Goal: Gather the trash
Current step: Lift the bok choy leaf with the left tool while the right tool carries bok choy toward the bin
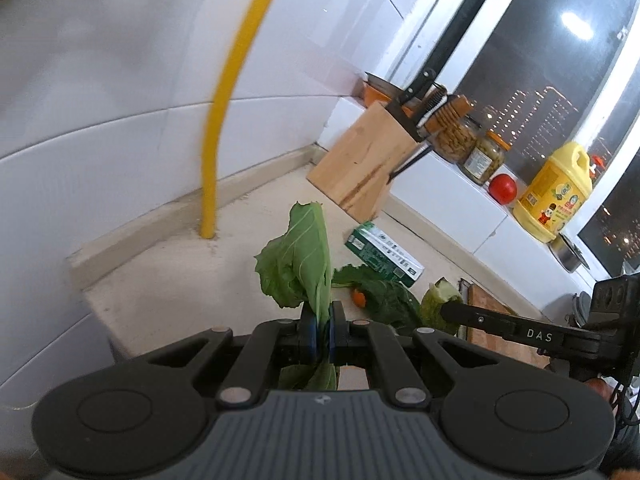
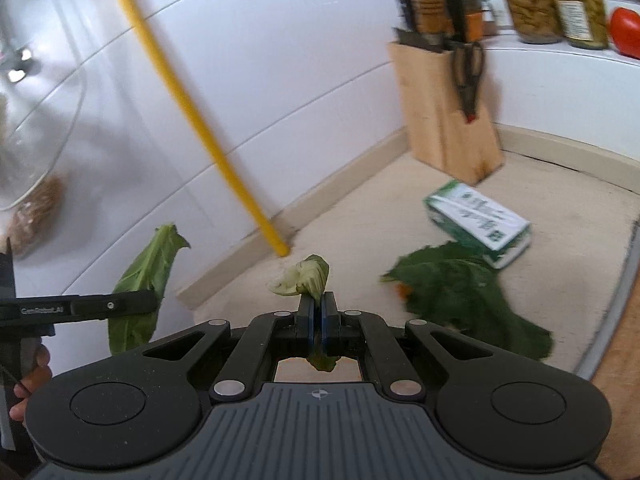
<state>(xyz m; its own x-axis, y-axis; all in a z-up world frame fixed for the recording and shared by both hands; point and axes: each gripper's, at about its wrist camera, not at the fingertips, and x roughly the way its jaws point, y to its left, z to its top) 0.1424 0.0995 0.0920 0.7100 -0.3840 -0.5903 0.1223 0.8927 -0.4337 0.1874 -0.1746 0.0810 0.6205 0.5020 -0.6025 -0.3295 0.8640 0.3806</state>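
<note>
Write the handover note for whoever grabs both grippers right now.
Left gripper: shut on a light green leaf, lifted off the counter.
Right gripper: shut on a pale leaf scrap, also lifted.
Done: two scraps picked up; no bin in view.
Left on the counter: dark green leaf, green-and-white carton, small orange bit.

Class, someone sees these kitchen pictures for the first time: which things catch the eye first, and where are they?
The left gripper is shut on a big pale green leaf standing up from its jaws. The right gripper pinches a smaller crumpled leaf scrap. Behind them, a yellow pipe rises against the white wall, and a green and white carton lies by the knife block.
</note>
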